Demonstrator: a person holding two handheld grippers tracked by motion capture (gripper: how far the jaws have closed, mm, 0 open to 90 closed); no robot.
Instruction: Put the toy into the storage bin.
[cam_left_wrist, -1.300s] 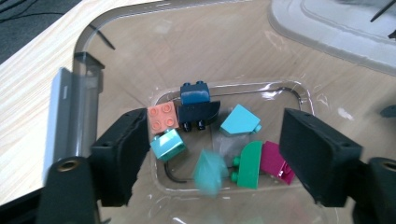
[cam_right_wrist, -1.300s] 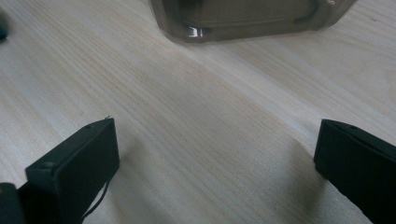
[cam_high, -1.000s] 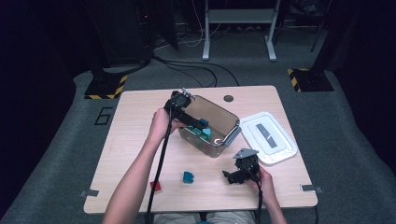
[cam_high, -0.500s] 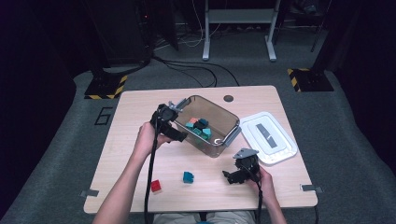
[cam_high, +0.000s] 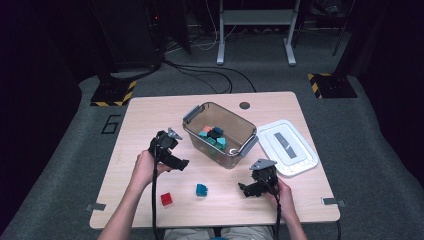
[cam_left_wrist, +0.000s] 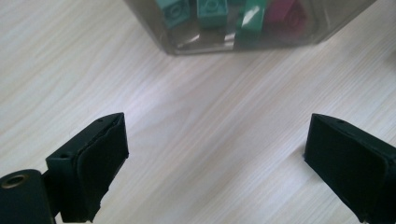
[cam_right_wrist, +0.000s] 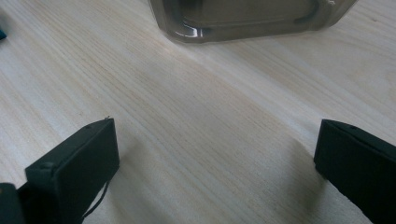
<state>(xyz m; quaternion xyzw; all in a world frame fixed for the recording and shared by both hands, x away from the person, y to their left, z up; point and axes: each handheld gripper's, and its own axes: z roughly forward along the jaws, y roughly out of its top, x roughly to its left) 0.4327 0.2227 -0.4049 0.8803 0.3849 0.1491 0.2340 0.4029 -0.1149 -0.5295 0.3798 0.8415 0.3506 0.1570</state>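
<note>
A clear plastic bin (cam_high: 223, 157) sits mid-table and holds several teal, orange and dark blocks (cam_high: 212, 136). On the table in front of it lie a teal block (cam_high: 201, 189) and a red block (cam_high: 166, 199). My left gripper (cam_high: 181, 164) hovers low over the wood just left of the bin, its jaws pointing toward the bin's near corner. They have just been opening and have nothing between them. In the left gripper view the left gripper (cam_left_wrist: 215, 163) is open, facing the bin wall (cam_left_wrist: 243, 35). My right gripper (cam_high: 245, 190), also seen as the right gripper (cam_right_wrist: 215, 172), rests open and empty near the front edge.
The bin's white lid (cam_high: 287, 146) lies flat to the right of the bin. A small dark round hole (cam_high: 244, 105) sits near the table's far edge. Cables trail from both grippers toward the front. Dark floor with stands surrounds the table.
My left gripper has come off the bin's top, moving left, toward the front and down to the table beside it. The right gripper has stayed put.
</note>
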